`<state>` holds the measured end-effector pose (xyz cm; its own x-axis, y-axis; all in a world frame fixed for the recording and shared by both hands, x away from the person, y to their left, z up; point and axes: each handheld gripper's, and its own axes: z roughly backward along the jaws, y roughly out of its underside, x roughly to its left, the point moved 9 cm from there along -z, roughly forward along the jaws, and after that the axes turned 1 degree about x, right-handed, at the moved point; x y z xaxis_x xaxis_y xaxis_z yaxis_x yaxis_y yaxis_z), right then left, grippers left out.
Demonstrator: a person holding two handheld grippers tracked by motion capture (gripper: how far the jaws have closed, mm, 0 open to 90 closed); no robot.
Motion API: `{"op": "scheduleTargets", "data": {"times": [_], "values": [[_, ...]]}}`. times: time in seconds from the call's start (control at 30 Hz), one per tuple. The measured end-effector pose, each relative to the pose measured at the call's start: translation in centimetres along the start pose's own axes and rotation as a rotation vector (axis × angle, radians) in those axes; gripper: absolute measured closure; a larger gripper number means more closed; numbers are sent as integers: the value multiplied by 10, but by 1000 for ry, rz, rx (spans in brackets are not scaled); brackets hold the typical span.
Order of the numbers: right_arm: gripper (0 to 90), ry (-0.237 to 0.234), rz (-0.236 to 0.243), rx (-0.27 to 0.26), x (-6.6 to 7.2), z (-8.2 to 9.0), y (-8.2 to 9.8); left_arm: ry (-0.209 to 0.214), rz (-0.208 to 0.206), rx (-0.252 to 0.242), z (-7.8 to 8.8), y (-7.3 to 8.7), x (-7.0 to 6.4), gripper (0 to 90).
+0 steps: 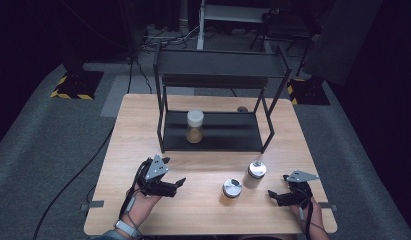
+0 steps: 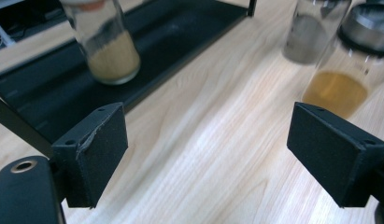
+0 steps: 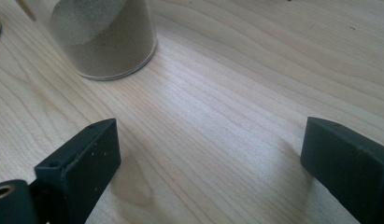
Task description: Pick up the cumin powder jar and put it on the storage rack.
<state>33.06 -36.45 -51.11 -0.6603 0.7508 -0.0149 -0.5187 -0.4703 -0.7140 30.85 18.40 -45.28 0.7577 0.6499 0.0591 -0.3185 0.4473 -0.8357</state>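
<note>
Two glass jars with metal lids stand on the wooden table [image 1: 143, 210]: one [image 1: 232, 188] holds amber powder [image 2: 341, 70], the other [image 1: 256, 170] holds grey powder [image 2: 311, 32]. A third jar with a white lid [image 1: 195, 127] and tan powder [image 2: 110, 46] stands on the lower shelf of a black rack [image 1: 218, 135]. My left gripper [image 1: 177, 185] [image 2: 213, 149] is open low over the table, left of the amber jar, with nothing between its pads. My right gripper [image 1: 274, 196] [image 3: 210, 163] is open near the front right, and a jar of sandy-grey powder [image 3: 103, 37] stands just ahead of it.
The rack's upper shelf [image 1: 220, 67] overhangs the lower one, and its legs [image 1: 161, 135] stand on the table. A small dark round object [image 1: 242, 109] lies behind the rack. Black cables [image 1: 73, 180] trail over the grey floor at the left.
</note>
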Motion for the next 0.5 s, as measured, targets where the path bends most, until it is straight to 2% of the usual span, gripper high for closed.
{"op": "scheduleTargets", "data": {"times": [0.1,0.2,0.3,0.5], "values": [[47,0,0,0,0,0,0,14,6,40,-7,8,-2,120],[46,0,0,0,0,0,0,20,20,60,-12,16,-3,117],[47,0,0,0,0,0,0,14,21,84,-16,20,-4,112],[47,0,0,0,0,0,0,27,56,126,-23,29,-4,114]]}}
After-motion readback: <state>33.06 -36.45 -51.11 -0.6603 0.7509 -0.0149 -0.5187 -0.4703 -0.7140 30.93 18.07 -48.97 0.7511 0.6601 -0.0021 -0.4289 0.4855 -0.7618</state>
